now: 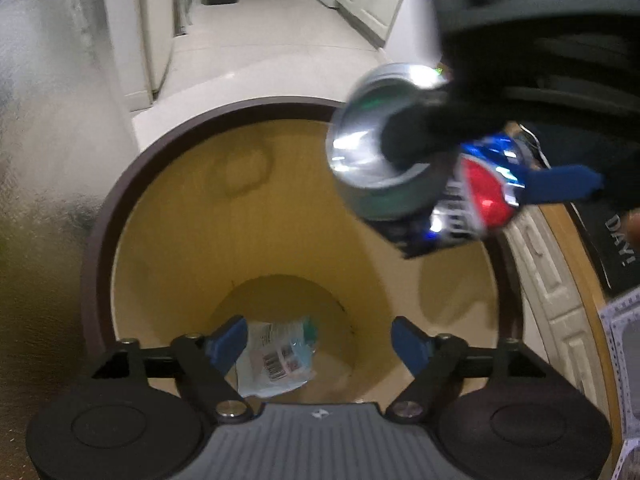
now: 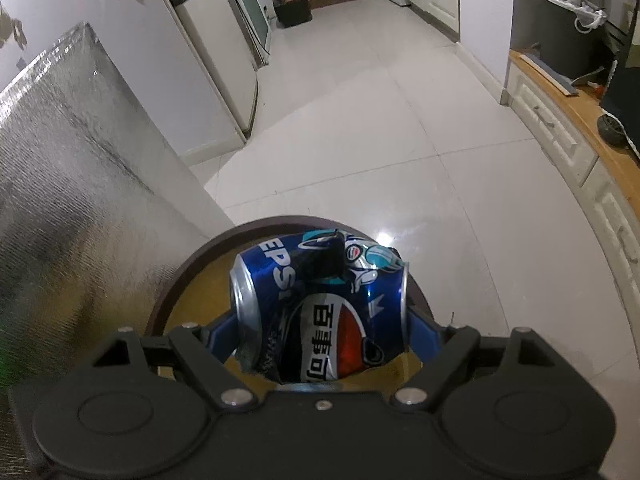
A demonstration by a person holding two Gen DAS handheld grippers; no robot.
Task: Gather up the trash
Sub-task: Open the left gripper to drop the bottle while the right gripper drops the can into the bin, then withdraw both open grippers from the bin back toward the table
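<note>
Pale tiled floor [image 2: 360, 128] under brown-rimmed bin [image 1: 120, 200], crumpled wrapper [image 1: 276, 354] at its bottom

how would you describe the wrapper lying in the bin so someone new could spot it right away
Start at the round bin with the dark brown rim and yellow inside, standing on the pale tiled floor. Look straight down to its bottom, between the left gripper's open blue fingers. The crumpled whitish wrapper with a barcode label lies there; the dented blue Pepsi can is above the rim, in the right gripper.
</note>
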